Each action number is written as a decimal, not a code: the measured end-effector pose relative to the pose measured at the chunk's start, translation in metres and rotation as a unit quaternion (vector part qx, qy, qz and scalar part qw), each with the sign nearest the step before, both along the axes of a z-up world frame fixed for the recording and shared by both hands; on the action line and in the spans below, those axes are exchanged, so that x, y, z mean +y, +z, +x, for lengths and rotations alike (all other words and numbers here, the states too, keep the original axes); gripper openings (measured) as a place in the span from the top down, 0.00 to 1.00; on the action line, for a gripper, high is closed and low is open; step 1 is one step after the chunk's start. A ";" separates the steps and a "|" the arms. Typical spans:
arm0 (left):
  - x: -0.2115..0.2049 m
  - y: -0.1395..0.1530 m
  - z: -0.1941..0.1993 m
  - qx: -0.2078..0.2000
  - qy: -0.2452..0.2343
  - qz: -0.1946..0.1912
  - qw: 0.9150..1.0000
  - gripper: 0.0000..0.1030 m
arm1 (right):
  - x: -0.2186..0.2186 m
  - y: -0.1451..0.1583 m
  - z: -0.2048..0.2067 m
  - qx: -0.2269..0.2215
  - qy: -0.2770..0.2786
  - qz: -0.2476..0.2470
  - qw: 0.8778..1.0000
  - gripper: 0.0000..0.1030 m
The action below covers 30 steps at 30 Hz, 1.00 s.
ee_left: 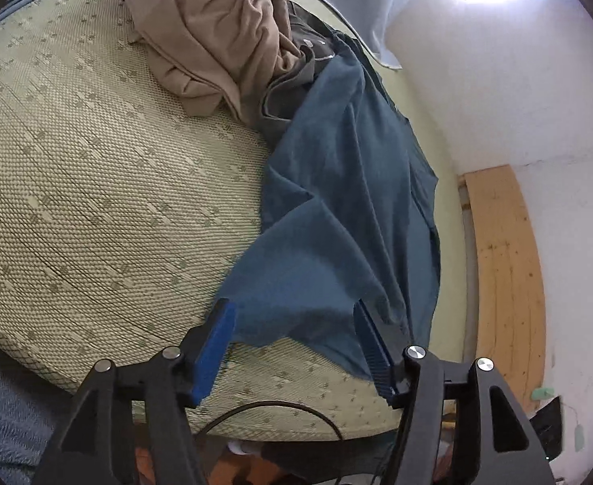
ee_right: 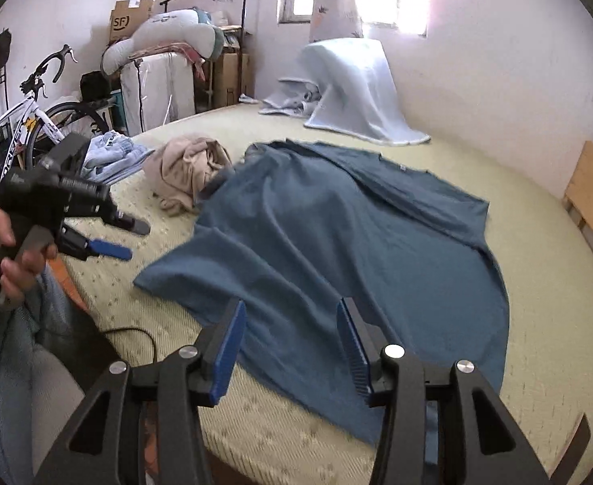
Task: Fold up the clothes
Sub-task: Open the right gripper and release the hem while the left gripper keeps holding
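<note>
- One person's hand shows at the far left of the right wrist view, wrapped round the handle of the left gripper, which is tipped down toward the mat.
- Two grippers in all. The left one's blue pads stand apart with nothing pinched between them; a corner of the shirt lies below and just ahead of its tips in its own view.
- One woven bed mat carries the clothes.
- One pale blue garment lies at the mat's left edge.
- One crumpled tan garment sits beside it, touching the shirt's upper left edge, with a dark garment partly under both.
- One blue t-shirt is spread loosely across the middle of the mat, wrinkled, one corner reaching left.
- The right gripper is angled down above the shirt's near hem, its pads apart and gripping nothing.
- One light blanket is draped at the far side.
</note>
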<state>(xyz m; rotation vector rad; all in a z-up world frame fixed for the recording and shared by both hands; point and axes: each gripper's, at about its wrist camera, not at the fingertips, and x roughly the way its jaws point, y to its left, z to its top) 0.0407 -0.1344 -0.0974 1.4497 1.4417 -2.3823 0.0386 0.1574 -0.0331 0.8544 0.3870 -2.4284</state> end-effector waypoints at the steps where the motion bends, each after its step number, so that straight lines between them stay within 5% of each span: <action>1: 0.000 -0.003 0.000 -0.003 -0.001 0.005 1.000 0.31 | -0.004 0.002 -0.002 0.005 0.002 0.000 1.000 0.51; 9: 0.006 -0.023 -0.001 -0.036 -0.022 -0.008 0.999 0.28 | -0.009 0.036 -0.023 0.033 -0.017 -0.062 0.997 0.51; 19: 0.019 -0.024 -0.010 -0.029 -0.033 -0.039 0.998 0.27 | -0.036 0.018 -0.021 0.023 0.011 -0.050 0.998 0.51; 20: 0.019 -0.024 -0.009 -0.030 -0.032 -0.044 0.998 0.35 | -0.039 0.016 -0.020 0.023 0.015 -0.048 0.998 0.51; 24: 0.015 -0.026 -0.004 -0.048 -0.024 -0.044 0.998 0.96 | -0.054 0.006 -0.016 0.026 0.033 -0.027 0.999 0.51; 30: 0.004 -0.004 0.010 0.005 -0.009 0.003 1.000 0.97 | -0.094 -0.018 -0.005 0.031 0.089 0.023 0.995 0.51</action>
